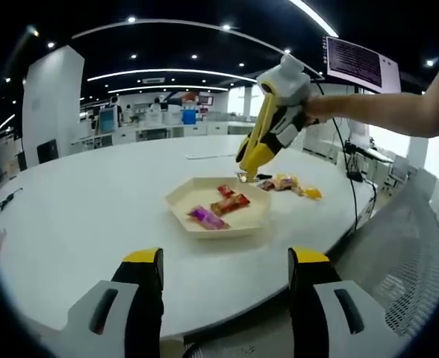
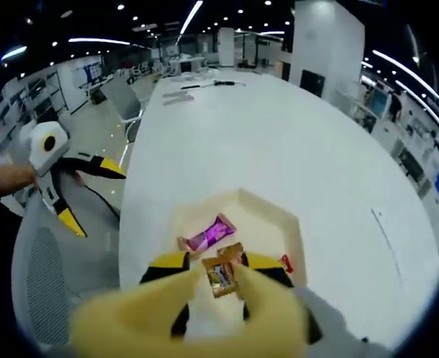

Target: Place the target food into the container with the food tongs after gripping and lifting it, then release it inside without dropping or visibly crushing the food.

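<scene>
My right gripper (image 2: pixel 218 265) is shut on yellow food tongs (image 2: pixel 273 300), and the tong tips pinch a small brown-orange snack packet (image 2: pixel 223 274). In the left gripper view the right gripper (image 1: pixel 273 134) comes in from the right, with the tongs (image 1: pixel 252 154) holding the packet (image 1: pixel 243 177) just above the far rim of the cream hexagonal tray (image 1: pixel 181 200). In the tray (image 2: pixel 275 212) lie a purple packet (image 1: pixel 207 217) (image 2: pixel 210 235) and red-orange packets (image 1: pixel 231 202). My left gripper (image 1: pixel 225 262) (image 2: pixel 69 195) is open and empty, near the table's edge.
Several yellow-orange snacks (image 1: pixel 287 183) lie on the white round table (image 1: pixel 92 201) beside the tray. A grey mesh chair (image 1: pixel 413 253) (image 2: pixel 42 287) stands at the table's edge. A person's arm (image 1: pixel 387 112) reaches in from the right. Desks and monitors stand far behind.
</scene>
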